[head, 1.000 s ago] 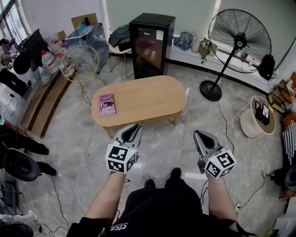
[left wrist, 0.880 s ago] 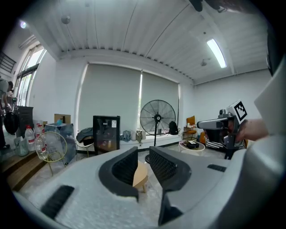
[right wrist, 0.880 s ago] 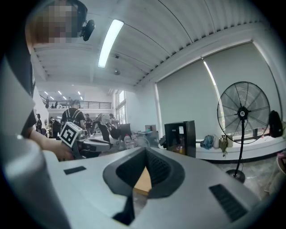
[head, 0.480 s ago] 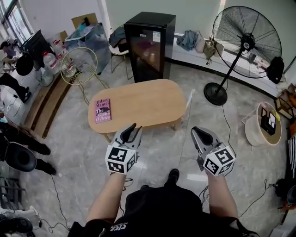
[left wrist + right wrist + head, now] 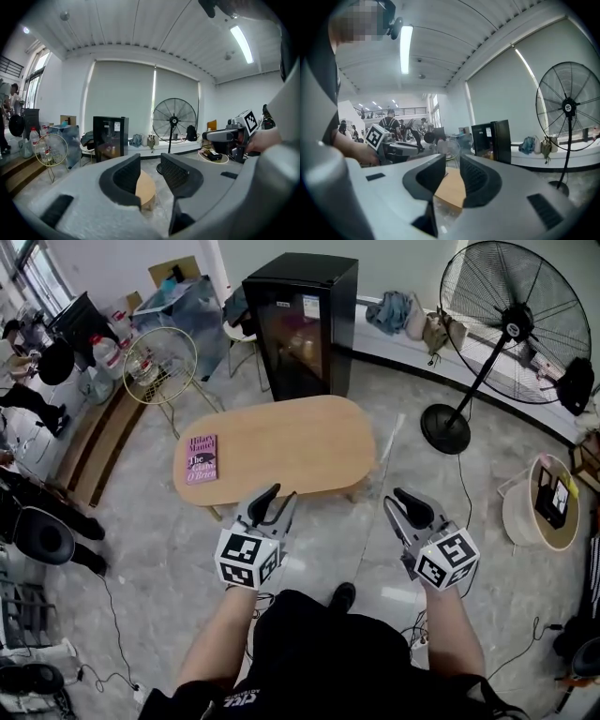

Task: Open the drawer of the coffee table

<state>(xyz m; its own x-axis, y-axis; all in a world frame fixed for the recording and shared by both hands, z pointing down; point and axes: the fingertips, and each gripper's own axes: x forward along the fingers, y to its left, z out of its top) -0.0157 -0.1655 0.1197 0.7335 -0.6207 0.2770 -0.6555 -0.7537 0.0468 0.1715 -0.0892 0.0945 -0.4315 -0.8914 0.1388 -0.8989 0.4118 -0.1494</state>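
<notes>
Jaws just opening, empty | left gripper (image 5: 277, 498), right gripper (image 5: 397, 503) level before coffee table (image 5: 281, 442)

Right gripper (image 5: 452, 164) jaws just opening, empty; coffee table (image 5: 452, 190) beyond.

Pale marble floor (image 5: 141, 549) underfoot. A black glass-door cabinet (image 5: 300, 324) stands by the far wall (image 5: 394, 268), a big pedestal fan (image 5: 514, 329) to its right, and a ceiling strip light (image 5: 241, 42) glows overhead.
</notes>
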